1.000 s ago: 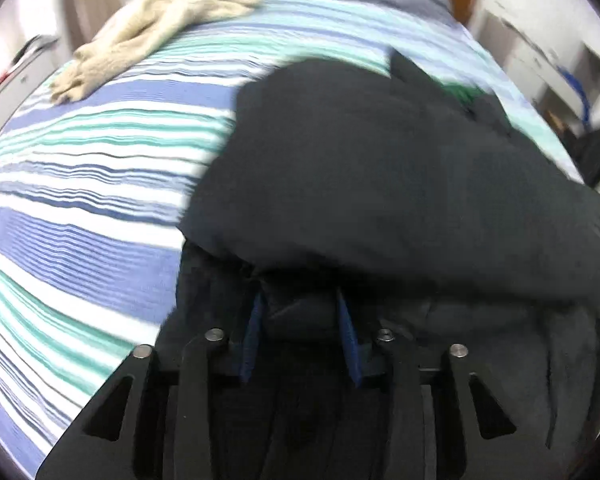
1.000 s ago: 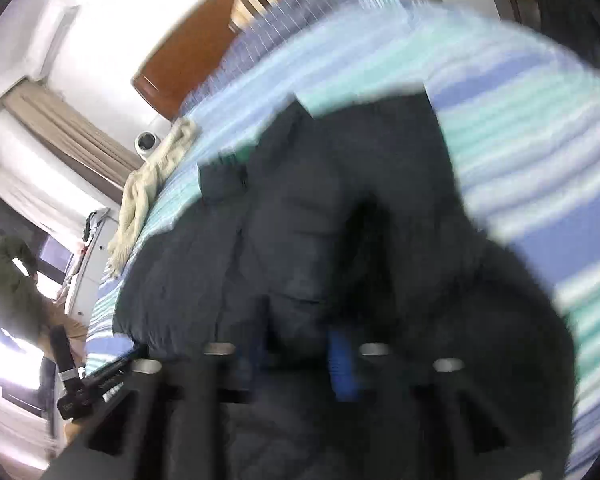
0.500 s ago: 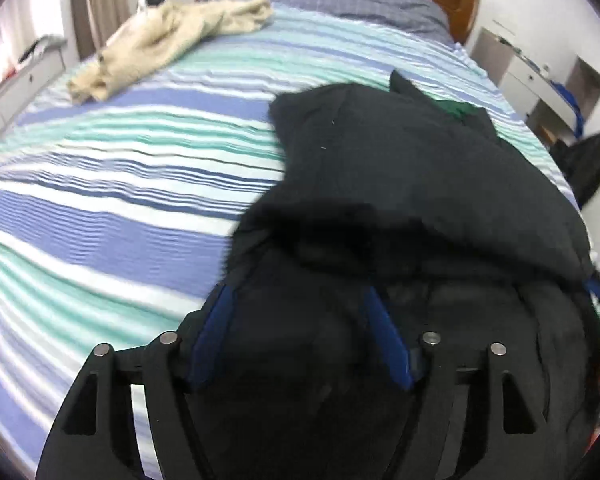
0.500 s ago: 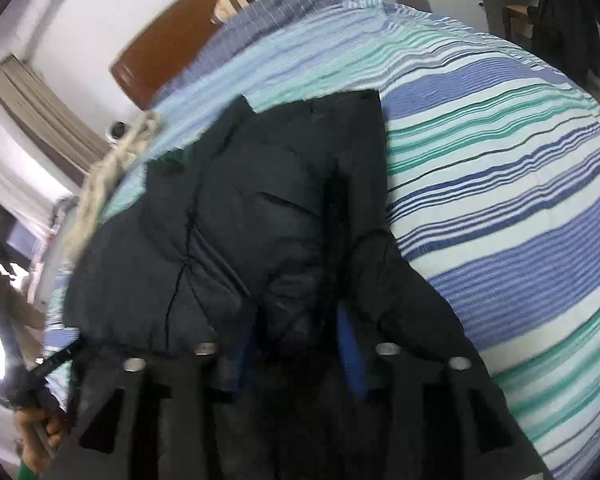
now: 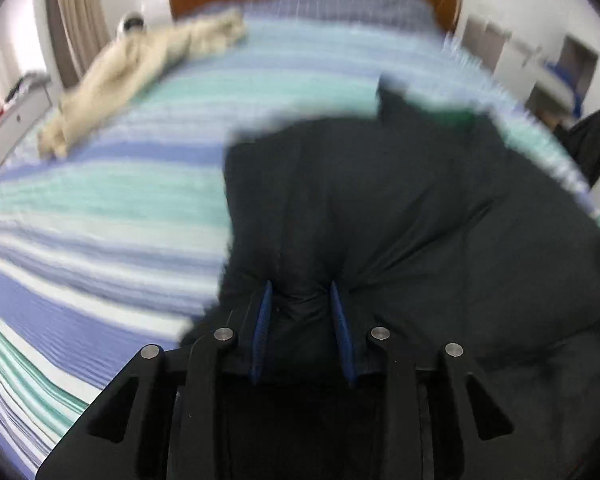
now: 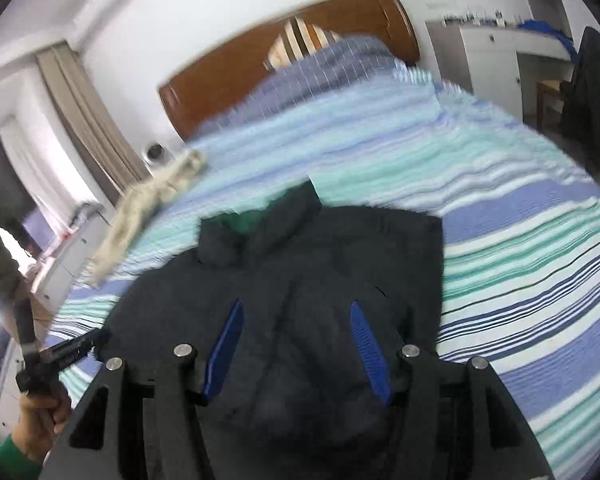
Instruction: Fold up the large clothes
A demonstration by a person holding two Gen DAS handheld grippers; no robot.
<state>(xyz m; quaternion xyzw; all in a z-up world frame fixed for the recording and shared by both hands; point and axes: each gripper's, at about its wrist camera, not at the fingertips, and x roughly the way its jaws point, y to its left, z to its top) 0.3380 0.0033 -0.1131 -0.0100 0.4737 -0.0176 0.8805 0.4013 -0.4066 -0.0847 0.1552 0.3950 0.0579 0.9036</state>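
Note:
A dark puffy jacket lies partly folded on the striped bed, its collar with green lining toward the headboard. My left gripper sits at the jacket's near left edge. Its jaws are closing, and a bunched fold of the black fabric is pinched between the blue pads, with creases running out from the pinch. In the right wrist view the jacket spreads below my right gripper. That gripper's blue pads stand wide apart above the fabric and press on nothing.
The bed cover is striped blue, teal and white. A cream garment lies at the far left by the wooden headboard. A white cabinet and a dark garment on a chair stand to the right. A person's hand shows at lower left.
My left gripper opened wide, then closed again on a fold at the jacket's left edge. The right gripper went from shut to open, let the fabric go and drew back.

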